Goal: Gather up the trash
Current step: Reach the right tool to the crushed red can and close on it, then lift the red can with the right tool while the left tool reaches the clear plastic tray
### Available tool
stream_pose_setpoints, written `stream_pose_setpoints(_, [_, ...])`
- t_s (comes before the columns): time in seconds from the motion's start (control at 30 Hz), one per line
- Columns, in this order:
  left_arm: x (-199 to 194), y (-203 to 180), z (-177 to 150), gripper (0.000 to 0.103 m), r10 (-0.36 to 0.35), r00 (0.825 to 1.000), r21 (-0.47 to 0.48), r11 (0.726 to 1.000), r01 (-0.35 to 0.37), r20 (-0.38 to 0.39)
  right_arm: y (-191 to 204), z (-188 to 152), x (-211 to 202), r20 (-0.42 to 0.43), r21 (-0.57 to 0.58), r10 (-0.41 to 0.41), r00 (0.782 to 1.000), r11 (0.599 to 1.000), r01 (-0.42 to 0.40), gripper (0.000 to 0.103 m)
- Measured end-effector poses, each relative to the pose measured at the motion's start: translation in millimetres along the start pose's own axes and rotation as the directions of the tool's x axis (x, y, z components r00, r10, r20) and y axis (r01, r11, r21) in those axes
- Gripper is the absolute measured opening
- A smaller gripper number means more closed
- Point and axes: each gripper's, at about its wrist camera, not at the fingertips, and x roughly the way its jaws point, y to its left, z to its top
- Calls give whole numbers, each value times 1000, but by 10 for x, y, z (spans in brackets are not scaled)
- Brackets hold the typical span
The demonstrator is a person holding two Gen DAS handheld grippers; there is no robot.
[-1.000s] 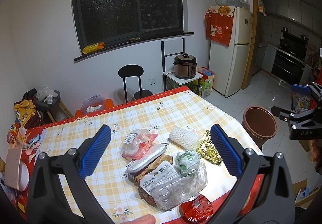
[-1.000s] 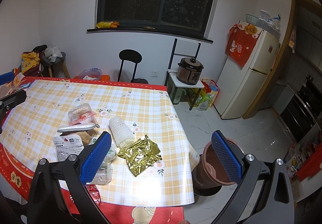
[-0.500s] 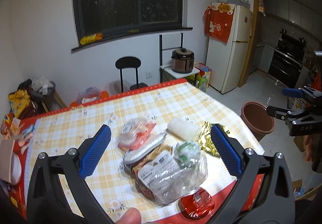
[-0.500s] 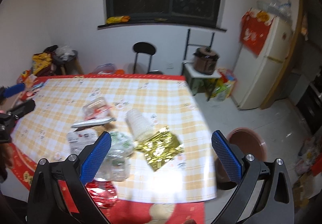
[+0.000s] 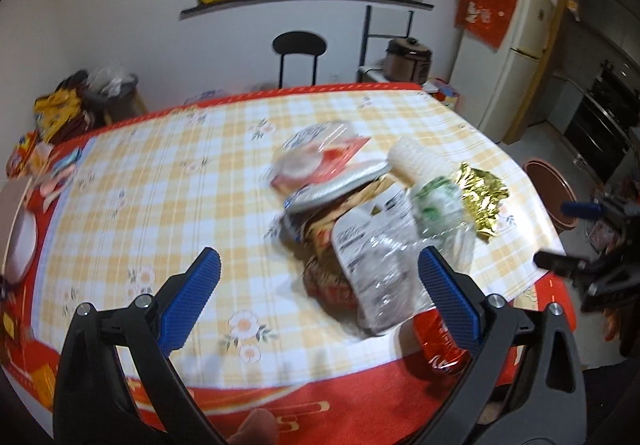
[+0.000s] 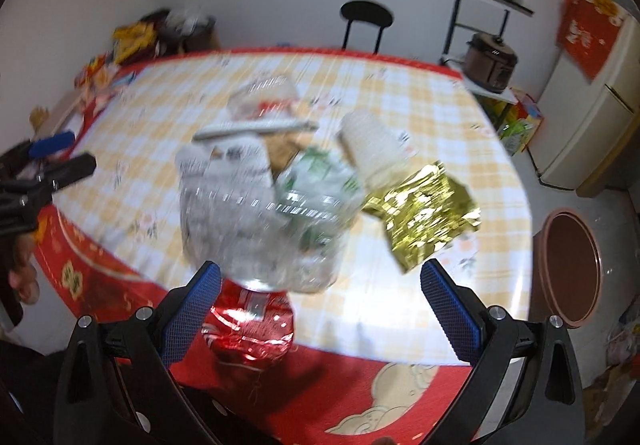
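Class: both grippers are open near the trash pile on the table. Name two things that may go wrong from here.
1. The clear plastic container leans over the red foil wrapper at the table's near edge; a nudge from the right gripper may knock either off.
2. The brown bin stands on the floor beyond the table corner; light pieces like the gold foil could miss it.

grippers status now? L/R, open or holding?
Left gripper: open, holding nothing, above the table near the trash pile.
Right gripper: open, holding nothing, the clear plastic container just ahead.
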Motion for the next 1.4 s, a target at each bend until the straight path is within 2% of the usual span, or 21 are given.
stream_pose_setpoints(0.23, [113,263,-233,98,21,999,-57,998,-23,-25,387,-118,369,-116,-44,29,993,998,-34,98])
stream_pose_setpoints(0.43, [205,420,-411,97,35,997,-82,996,-40,-66,624,-228,771,-233,-55,31,972,998,-45,98])
stream_pose_setpoints(0.73, [318,644,-603,96,26,996,-95,995,-34,-85,864,-388,1187,-315,-65,-37,948,998,18,98])
stream_pose_setpoints(0.8, [331,677,-628,93,21,996,-96,995,-29,-87,879,-439,1283,-338,-55,-54,940,998,37,98])
stream_pose_setpoints(0.83, [346,697,-644,91,15,996,-96,995,-24,-93,873,-467,1337,-347,-56,-74,935,997,58,96])
stream_pose_setpoints(0.9, [372,714,-659,85,7,994,-96,995,-17,-105,846,-513,1417,-371,-41,-81,925,997,71,82])
stream_pose_setpoints(1.0, [400,747,-684,84,-12,993,-103,995,0,-114,788,-562,1444,-391,-6,-80,917,996,84,76])
stream_pose_setpoints(1.17, [467,712,-686,77,-65,990,-92,994,53,-124,661,-561,1251,-373,52,-27,928,997,49,63])
stream_pose_setpoints(1.4, [563,534,-643,73,-111,985,-70,992,102,-134,395,-563,849,-324,120,23,946,993,17,43])
